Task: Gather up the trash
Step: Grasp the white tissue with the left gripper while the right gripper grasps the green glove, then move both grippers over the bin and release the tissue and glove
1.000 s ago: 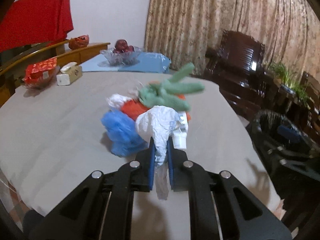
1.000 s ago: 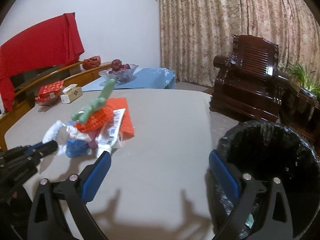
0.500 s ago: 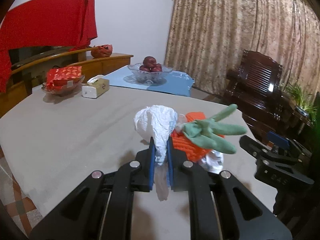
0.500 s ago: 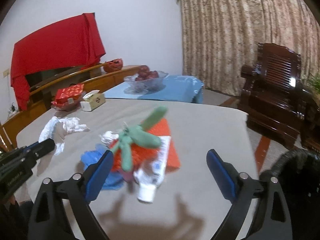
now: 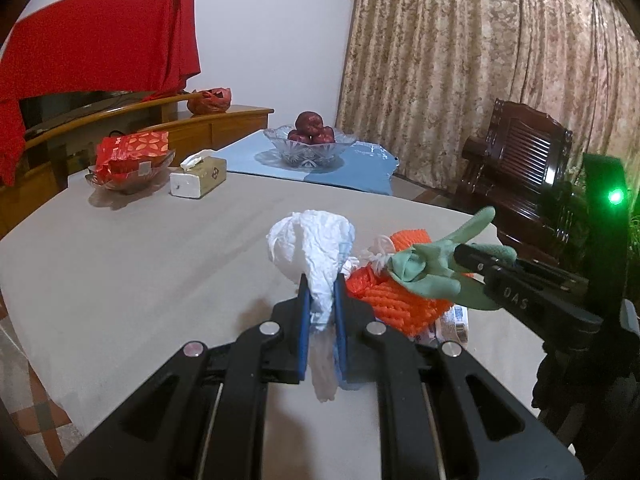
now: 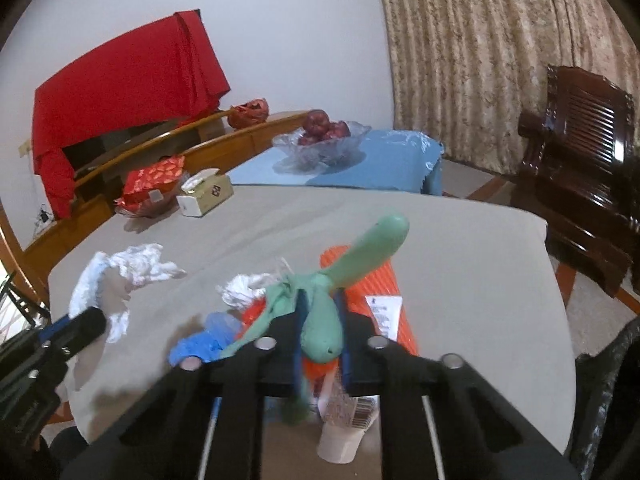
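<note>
Left gripper (image 5: 321, 308): I have it closed tight on a crumpled white tissue (image 5: 310, 246), which bulges above the jaws and trails a tail below them.
Right gripper (image 6: 320, 322): its jaws have just been closing, and now I see the blue pads pinching the green rubber glove (image 6: 336, 280) at the middle of the pile; one finger of the glove sticks up toward 1 o'clock.
Trash pile: it sits on the grey worktop (image 6: 460, 240) just ahead of my right gripper. An orange foam net (image 6: 376, 280) lies under the glove, a white tube (image 6: 344, 420) points toward me at 6 o'clock, a blue crumpled wad (image 6: 200, 340) sits at 9 o'clock and a small white wad (image 6: 244, 288) at 11 o'clock.
Bin: a black-lined bin (image 6: 612, 392) shows at the 4 o'clock edge of the right view, off the worktop.
Risk, snag: I judge the glove may be tangled with the net and the white string, so lifting could drag the net or roll the tube off the worktop edge.
Risk, slip: the glove is soft and held at one fold, so it may slide out on a fast swing.
Risk, tissue: it hangs loose and light; a jerk might tear it or shake it free.
Look: the glove is limp, matte and twisted.
</note>
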Demonstrator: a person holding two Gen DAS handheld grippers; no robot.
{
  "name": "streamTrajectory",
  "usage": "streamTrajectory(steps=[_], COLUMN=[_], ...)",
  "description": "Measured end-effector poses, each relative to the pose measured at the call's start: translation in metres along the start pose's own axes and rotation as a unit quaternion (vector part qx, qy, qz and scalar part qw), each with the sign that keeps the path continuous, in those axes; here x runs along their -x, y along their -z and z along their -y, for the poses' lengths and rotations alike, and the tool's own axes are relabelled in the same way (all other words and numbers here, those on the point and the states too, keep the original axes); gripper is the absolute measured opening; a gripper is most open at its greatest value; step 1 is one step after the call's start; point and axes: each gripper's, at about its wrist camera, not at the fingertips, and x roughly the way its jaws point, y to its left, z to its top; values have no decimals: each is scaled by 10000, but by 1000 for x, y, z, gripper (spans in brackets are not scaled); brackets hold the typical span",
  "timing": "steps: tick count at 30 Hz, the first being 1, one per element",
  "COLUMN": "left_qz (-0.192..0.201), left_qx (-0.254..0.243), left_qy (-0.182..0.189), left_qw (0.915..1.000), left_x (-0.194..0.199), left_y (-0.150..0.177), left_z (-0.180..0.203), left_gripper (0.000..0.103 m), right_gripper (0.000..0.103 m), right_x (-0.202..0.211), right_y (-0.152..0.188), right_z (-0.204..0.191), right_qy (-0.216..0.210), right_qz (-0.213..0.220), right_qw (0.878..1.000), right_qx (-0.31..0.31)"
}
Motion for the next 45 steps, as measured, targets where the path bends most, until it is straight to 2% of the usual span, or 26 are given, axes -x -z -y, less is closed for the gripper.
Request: streamTrajectory(steps=[11, 21, 27, 34, 39, 45], left_qz=[120, 219, 244, 165, 83, -180], left_qx=[-39, -125, -285, -493, -690, -932], left_qy=[92, 358, 728, 1199, 1576, 2102], left_qw=[9999, 9990, 9966, 9914, 9851, 9730], left_x=[11, 25, 37, 42, 44, 37], left_y=[-8, -15, -14, -4, 2, 16], left_z=[11, 34, 66, 111, 151, 208], left_gripper=[10, 10, 11, 10, 10, 10], right_gripper=[6, 4, 4, 4, 4, 4], right_x=[34, 88, 127, 159, 186, 218], right_y=[-29, -40, -34, -18, -1, 23], right_z=[-15, 6, 25, 63, 100, 147], right_qy=[-379, -413, -171, 235, 650, 1159], right_qz=[499, 928, 1084, 1037, 1007, 943], right_qw=[9979, 9948, 9939, 9942, 9922, 9869], right_qx=[174, 105, 98, -127, -333, -610])
